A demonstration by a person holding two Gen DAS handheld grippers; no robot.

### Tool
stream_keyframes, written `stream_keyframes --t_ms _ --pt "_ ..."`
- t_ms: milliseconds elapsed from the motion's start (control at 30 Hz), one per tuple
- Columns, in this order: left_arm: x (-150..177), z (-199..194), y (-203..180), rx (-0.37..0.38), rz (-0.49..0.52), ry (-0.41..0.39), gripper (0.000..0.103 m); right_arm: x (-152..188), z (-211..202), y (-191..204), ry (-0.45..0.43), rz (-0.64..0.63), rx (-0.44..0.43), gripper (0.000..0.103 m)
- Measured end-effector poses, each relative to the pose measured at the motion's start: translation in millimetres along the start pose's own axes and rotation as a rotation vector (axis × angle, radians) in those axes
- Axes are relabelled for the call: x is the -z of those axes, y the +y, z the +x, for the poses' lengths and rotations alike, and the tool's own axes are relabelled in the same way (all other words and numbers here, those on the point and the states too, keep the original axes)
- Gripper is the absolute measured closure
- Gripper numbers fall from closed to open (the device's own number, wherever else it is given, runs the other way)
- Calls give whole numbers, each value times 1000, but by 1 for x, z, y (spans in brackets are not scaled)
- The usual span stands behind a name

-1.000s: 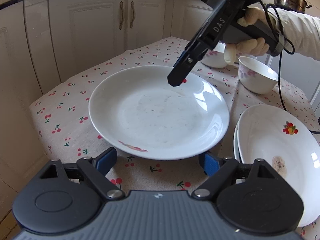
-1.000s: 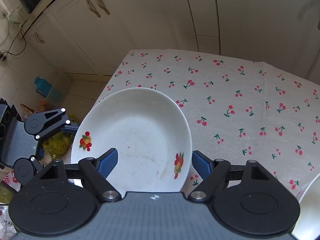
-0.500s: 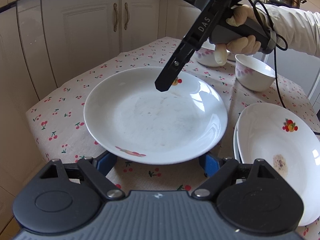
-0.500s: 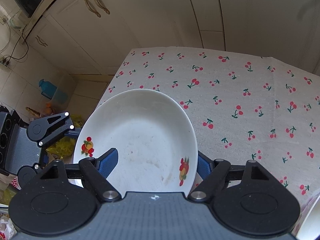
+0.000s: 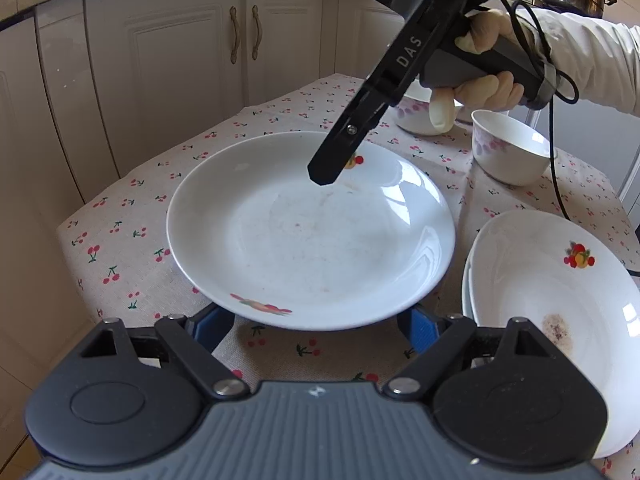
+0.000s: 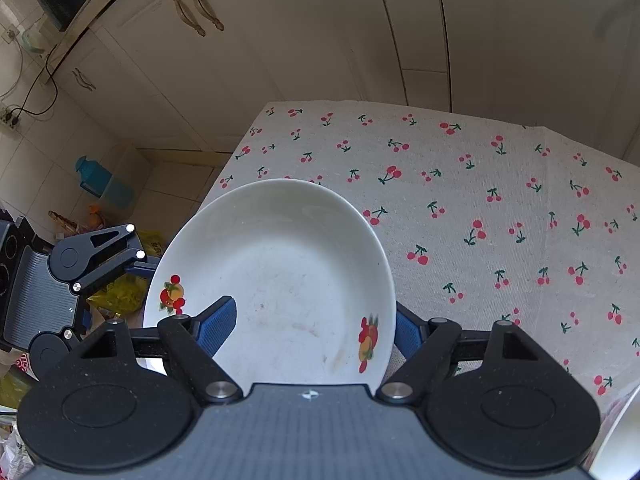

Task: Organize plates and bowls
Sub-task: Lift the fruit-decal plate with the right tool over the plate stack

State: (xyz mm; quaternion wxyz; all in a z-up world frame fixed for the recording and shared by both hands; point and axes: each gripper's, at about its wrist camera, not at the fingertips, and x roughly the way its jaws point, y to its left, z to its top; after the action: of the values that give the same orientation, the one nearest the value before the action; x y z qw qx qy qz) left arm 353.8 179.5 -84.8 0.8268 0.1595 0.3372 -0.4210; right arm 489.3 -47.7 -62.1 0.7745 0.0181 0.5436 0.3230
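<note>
Hardly anything has moved over the last second: seen from the left wrist, the right gripper [image 5: 324, 172] has drifted a little leftward over the plate's far rim, and both tools otherwise stand as they did. White cabinets [image 5: 168, 64] run behind the table [image 6: 500, 184], which is covered with a cherry-print cloth. One large white plate [image 5: 312, 232] with small fruit prints on its rim sits toward the table's corner nearest the left gripper [image 5: 316, 320]. From the right wrist, its rim overlaps the table's edge on that side. Whether it rests flat on the cloth or is slightly raised I cannot tell. Just beside it, along the table's right edge in the left wrist view, lies a stack of plates [image 5: 560, 280], the top one marked with a brown stain. Two bowls stand near the far right corner, one bowl [image 5: 512, 156] in the open and a second bowl [image 5: 412, 120] partly behind the gloved hand [image 5: 488, 88] that carries the right gripper. That gripper's blue fingers [image 6: 218, 320] are spread wide and straddle the plate's rim, one over the well and the other partly hidden outside it, with no sign of pinching. The left gripper's fingers are just as wide apart, their tips tucked under the plate's near rim, gripping nothing.
</note>
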Motion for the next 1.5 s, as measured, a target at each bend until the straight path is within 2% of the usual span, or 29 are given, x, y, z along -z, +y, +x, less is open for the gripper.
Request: stream_keyframes --t_ms 300,733,1100,1500 --pt "-5 -10 -4 -12 1 -13 15 -2 -14 7 -33 -21 1 18" --pt "-15 -34 -30 -30 8 -17 15 12 -43 28 -64 -49 -6 18" --pt "-14 -64 -71 -44 0 -29 15 46 -75 54 -83 -75 -11 18" --pt "6 -83 -120 -38 -40 -14 15 99 -100 76 -91 -93 -40 17"
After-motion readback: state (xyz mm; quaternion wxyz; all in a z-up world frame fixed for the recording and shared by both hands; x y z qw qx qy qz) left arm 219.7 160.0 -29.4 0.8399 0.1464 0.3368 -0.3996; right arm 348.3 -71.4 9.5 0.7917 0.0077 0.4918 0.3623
